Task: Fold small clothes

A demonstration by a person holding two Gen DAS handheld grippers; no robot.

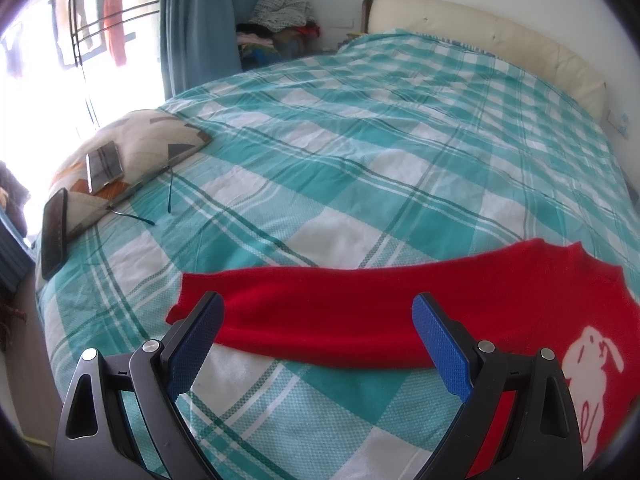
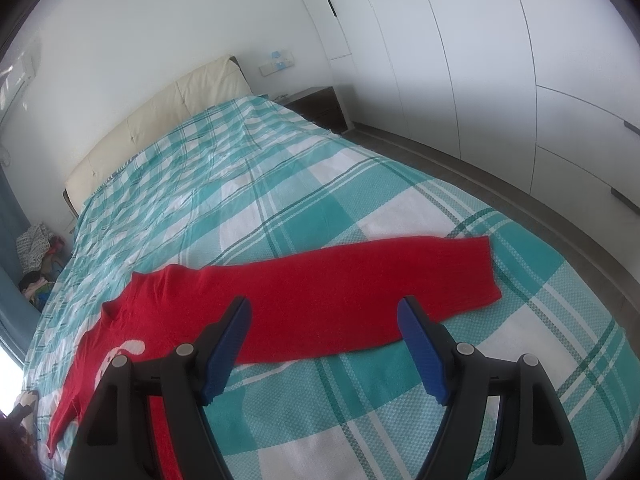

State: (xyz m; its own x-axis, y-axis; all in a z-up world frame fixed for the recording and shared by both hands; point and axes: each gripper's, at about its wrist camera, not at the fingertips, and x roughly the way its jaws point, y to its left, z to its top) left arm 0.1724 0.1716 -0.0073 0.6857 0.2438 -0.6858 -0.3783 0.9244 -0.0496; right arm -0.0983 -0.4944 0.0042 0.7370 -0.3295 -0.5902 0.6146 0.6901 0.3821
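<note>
A red sweater (image 1: 360, 312) with a white rabbit print (image 1: 592, 356) lies flat on the teal checked bedspread (image 1: 340, 160), both sleeves stretched out sideways. In the left wrist view its left sleeve runs across the frame, and my left gripper (image 1: 320, 312) hovers over that sleeve, open, blue pads (image 1: 436, 344) wide apart with nothing between them. In the right wrist view the sweater (image 2: 320, 296) shows its other sleeve reaching right to a cuff (image 2: 488, 268). My right gripper (image 2: 324, 316) stands open above the sleeve's near edge and holds nothing.
A patterned pillow (image 1: 136, 152) at the bed's left edge carries a phone (image 1: 104, 166); a second dark phone (image 1: 54, 232) leans beside it. A cream headboard (image 2: 160, 120), a nightstand (image 2: 320, 104), white wardrobes (image 2: 500, 60) and a clothes pile (image 1: 280, 12) ring the bed.
</note>
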